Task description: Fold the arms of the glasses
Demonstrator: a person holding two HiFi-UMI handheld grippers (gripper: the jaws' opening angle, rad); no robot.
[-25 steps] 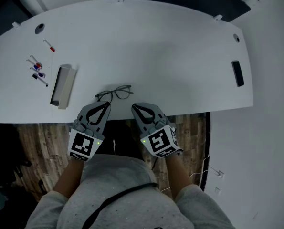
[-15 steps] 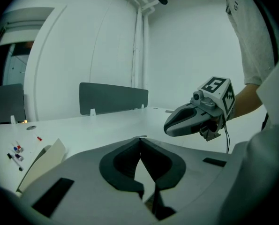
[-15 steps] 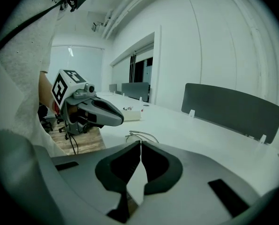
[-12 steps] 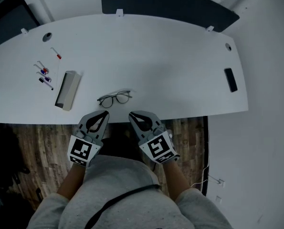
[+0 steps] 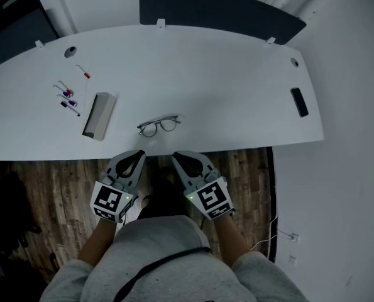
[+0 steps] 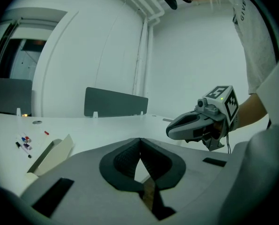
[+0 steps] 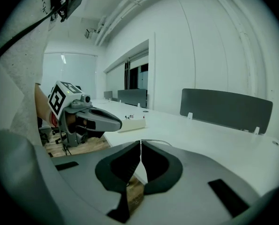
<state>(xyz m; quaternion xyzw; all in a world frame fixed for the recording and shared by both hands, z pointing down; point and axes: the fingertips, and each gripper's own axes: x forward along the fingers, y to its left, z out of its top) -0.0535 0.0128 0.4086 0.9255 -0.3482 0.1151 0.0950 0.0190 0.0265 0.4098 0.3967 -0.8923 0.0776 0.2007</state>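
at the far left of the white table point(image 5: 224, 68) we see a small scatter of markers point(image 5: 67, 97), and just right of them a pale open box point(image 5: 99, 116) lying lengthwise, one end toward the near edge. next comes our left gripper point(image 5: 136, 153), held off the table over the wooden floor point(image 5: 42, 187), just short of the near edge; in its own view the two dark pads meet tip to tip with nothing between them, so it is closed and empty. the glasses point(image 5: 159, 125) lie on the table a little beyond and between the two grippers, close to the near edge, touching neither; they are too small for us to tell how the arms sit. to their right our right gripper point(image 5: 178, 156) hangs over the floor at the table's edge, near the left gripper, tips pointed toward the table; its own view shows the pads pressed together along one thin seam, closed on nothing. well to the right, near the table's right end, a small black slab point(image 5: 298, 102) lies flat. along the far side a dark divider panel point(image 5: 218, 8) stands on the table's edge.
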